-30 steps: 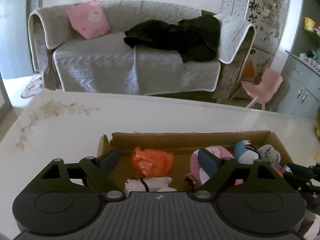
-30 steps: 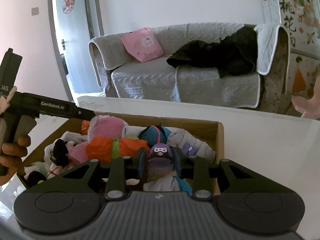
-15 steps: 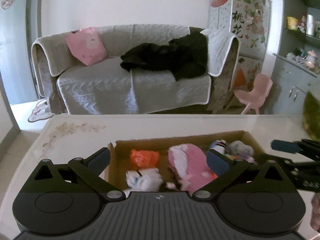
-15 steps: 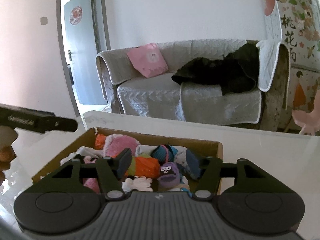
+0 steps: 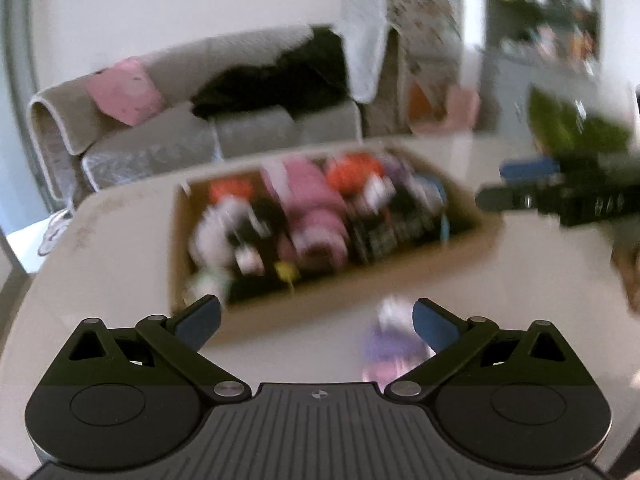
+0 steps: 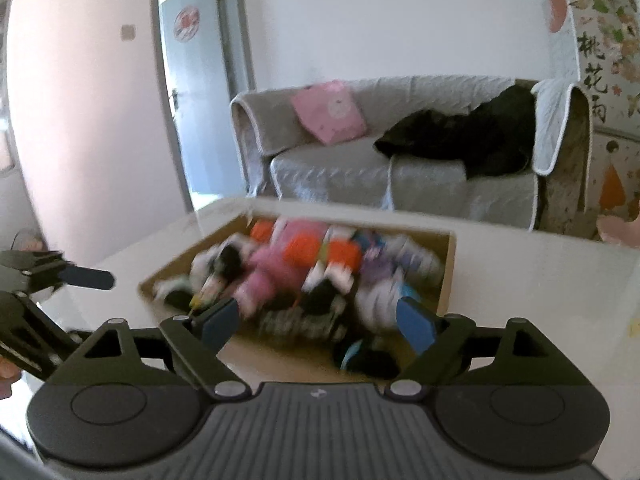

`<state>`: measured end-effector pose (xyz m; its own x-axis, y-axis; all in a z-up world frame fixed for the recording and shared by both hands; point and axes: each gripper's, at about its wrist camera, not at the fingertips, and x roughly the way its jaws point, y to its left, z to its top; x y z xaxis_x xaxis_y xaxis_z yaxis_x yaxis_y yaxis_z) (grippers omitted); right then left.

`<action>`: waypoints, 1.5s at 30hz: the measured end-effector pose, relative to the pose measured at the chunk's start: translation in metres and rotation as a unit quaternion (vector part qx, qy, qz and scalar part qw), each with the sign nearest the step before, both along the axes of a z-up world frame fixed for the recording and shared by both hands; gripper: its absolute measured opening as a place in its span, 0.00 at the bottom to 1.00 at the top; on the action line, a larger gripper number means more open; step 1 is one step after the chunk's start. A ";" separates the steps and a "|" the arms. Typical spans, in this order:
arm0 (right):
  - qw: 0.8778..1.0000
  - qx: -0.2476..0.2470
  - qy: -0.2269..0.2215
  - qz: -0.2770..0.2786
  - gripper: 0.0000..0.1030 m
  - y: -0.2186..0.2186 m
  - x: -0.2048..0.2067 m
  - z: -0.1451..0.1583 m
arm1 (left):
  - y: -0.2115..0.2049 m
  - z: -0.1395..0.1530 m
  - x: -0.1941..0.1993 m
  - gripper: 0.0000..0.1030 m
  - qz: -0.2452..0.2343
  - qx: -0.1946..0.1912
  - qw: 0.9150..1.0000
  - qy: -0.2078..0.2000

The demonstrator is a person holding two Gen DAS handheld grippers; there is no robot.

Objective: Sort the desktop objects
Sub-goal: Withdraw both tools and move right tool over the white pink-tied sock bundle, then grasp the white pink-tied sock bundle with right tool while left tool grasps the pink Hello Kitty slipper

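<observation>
Two tongs, both released: left tongs spread wide, now back off the cardboard box; right tongs just opened, purple toy dropped among the box's soft toys on the table.

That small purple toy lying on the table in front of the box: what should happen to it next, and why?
Probably the left hand-held gripper should ease toward the purple toy and close on it. Its jaws stand wide open and empty, and the toy lies outside the cardboard box, which already holds the other toys.
</observation>
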<state>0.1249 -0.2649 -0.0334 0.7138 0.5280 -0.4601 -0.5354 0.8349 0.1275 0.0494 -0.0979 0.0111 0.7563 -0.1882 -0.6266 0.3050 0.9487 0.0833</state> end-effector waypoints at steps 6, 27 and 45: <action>0.999 -0.034 0.015 0.024 0.85 0.016 -0.049 -0.028 | -0.005 -0.015 -0.010 1.00 -0.053 -0.007 0.998 0.014; 0.995 -0.085 0.028 0.052 0.97 0.067 -0.056 -0.057 | -0.004 -0.029 -0.014 1.00 -0.085 -0.028 0.995 0.049; 0.995 -0.067 0.063 0.028 0.71 0.040 -0.058 -0.064 | -0.020 -0.045 -0.007 1.00 -0.088 -0.026 0.992 0.081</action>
<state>0.0668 -0.2253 -0.0977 0.6168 0.4937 -0.6131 -0.5683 0.8182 0.0871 0.0426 -0.1183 -0.0337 0.5984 -0.3438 -0.7237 0.4714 0.8814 -0.0289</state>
